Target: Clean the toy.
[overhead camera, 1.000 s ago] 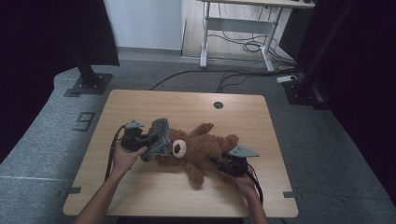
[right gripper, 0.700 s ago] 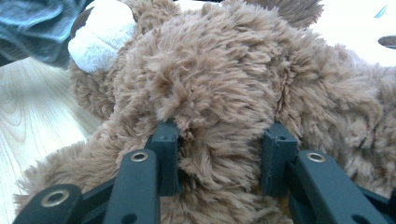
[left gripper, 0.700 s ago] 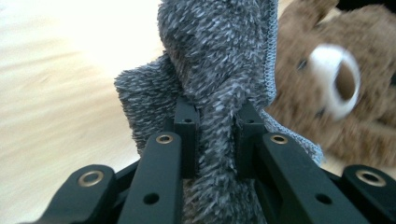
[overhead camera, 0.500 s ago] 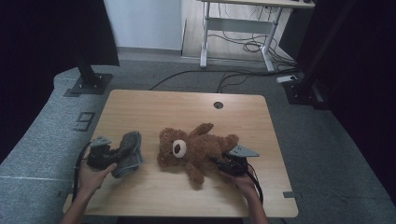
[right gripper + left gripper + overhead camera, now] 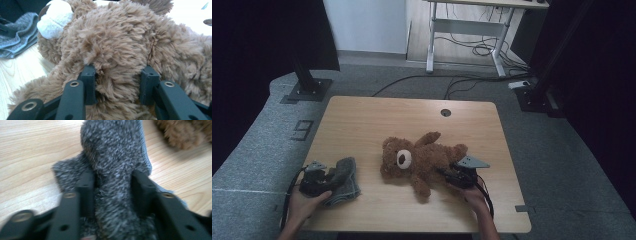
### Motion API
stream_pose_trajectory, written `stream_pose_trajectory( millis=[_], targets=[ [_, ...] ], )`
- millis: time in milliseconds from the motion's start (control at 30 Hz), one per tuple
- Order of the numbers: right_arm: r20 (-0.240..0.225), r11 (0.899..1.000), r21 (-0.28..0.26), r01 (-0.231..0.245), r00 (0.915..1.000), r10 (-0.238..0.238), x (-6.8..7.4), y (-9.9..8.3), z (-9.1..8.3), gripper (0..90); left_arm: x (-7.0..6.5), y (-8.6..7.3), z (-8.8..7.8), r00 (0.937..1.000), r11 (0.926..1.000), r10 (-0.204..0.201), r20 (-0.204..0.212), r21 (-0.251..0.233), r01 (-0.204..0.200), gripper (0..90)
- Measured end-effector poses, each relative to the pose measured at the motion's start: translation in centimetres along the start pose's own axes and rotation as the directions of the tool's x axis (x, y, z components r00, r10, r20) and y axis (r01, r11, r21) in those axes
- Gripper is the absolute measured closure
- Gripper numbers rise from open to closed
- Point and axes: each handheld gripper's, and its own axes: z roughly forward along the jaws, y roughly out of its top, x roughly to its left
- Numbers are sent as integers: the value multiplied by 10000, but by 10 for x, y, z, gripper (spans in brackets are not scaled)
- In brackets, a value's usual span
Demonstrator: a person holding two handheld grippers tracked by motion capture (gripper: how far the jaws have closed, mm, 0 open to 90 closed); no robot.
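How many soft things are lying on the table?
2. A brown teddy bear lies near the middle of the table, and a grey knitted cloth sits at the front left corner. Nothing else soft shows.

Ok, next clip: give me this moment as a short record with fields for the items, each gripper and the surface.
surface: wooden table
teddy bear: brown teddy bear lying mid-table
cloth: grey knitted cloth on the table, apart from the bear
left gripper: left gripper has just been opening; the cloth lies between its jaws, grip loosened
right gripper: right gripper closed on the bear's fur
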Motion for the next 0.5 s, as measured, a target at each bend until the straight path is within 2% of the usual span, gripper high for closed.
stream_pose_trajectory(
  millis=[133,267,367,500],
  targets=[
    [13,10000,-13,-5,10000,5,1,0,0,578,-5,6,-3,9986,9989,341,-392,-306,-353,318],
    [-6,10000,0,1,10000,-1,0,0,0,577,-12,19,-8,9986,9961,388,-349,-784,-414,264],
    [-18,10000,0,-4,10000,4,0,0,0,576,-23,32,-3,9986,9934,529,-6,-1023,-527,265],
    [-19,10000,13,-11,10000,11,0,0,0,574,-47,55,14,9934,9906,881,732,-1114,-796,269]
  ],
)
